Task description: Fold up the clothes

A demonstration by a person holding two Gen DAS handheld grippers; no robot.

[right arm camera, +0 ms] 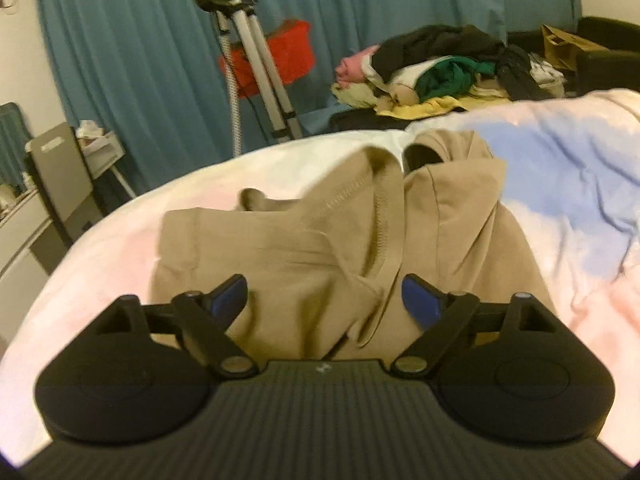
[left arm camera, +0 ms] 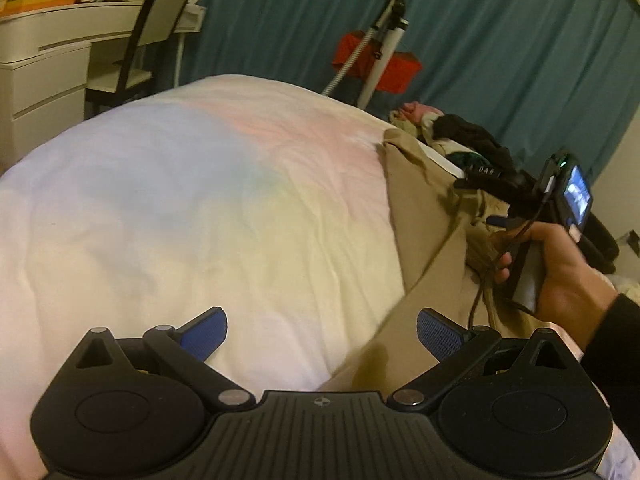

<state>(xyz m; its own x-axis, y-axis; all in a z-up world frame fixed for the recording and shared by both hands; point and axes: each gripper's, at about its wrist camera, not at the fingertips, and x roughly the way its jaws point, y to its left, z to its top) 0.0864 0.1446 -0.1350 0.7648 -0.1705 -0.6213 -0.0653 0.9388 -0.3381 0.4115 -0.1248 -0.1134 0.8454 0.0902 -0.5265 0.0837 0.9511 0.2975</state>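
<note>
While the tan hoodie lies rumpled on the pastel duvet, your right gripper hovers just above its near edge, blue fingers spread wide with nothing pinched between them. Your left gripper hangs beside the hoodie over bare duvet, its fingers apart too, holding nothing. Beyond the hoodie, a heap of clothes sits past the far edge of the duvet.

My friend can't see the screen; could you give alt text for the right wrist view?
A tan garment lies rumpled on a pastel bedspread, just ahead of the right gripper, whose blue fingers stand open and empty. Behind, a pile of clothes sits before teal curtains.
</note>
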